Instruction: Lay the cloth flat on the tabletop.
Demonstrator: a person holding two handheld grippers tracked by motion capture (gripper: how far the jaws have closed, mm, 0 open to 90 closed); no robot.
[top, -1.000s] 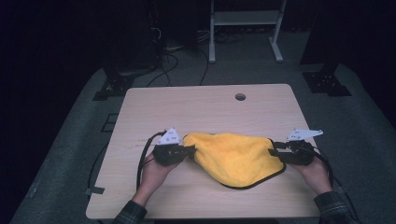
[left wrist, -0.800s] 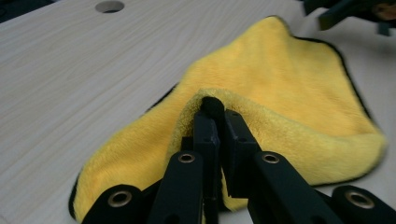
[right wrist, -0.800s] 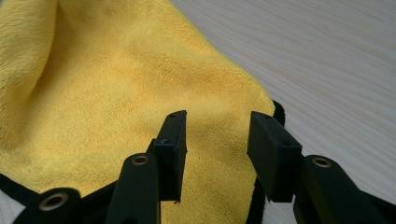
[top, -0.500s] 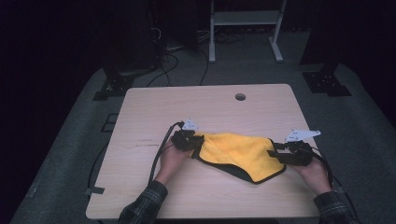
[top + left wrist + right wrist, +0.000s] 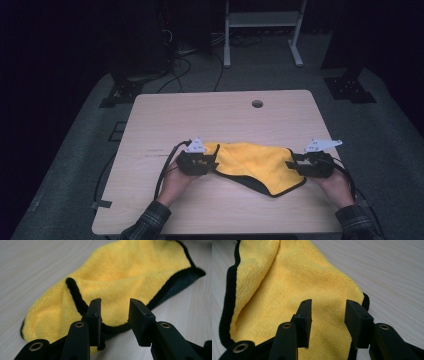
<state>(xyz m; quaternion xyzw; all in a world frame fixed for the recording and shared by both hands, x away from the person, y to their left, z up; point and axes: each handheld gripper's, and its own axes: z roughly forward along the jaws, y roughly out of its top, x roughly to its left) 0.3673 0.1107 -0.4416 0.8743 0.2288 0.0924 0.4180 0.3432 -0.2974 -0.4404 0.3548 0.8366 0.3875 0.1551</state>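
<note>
A yellow cloth (image 5: 255,162) with a black hem and dark underside lies crumpled on the wooden table (image 5: 220,110). My left gripper (image 5: 212,162) rests at the cloth's left end. In the left gripper view its jaws (image 5: 115,307) stand apart over the folded hem of the cloth (image 5: 130,272); they have just been opening and pinch nothing. My right gripper (image 5: 292,167) is at the cloth's right corner. In the right gripper view it (image 5: 328,308) stands open low over the cloth (image 5: 294,277), its pads not pressing on the fabric.
A round cable hole (image 5: 257,103) sits near the table's far edge. Black cables trail from both grippers over the front edge. Behind the table are a white frame (image 5: 260,20), floor cables and dark stand bases (image 5: 350,90).
The left gripper carried the cloth's left end to the right, sank to the table and opened, letting the cloth go. The cloth now lies narrower and folded. The right gripper has stayed put.
</note>
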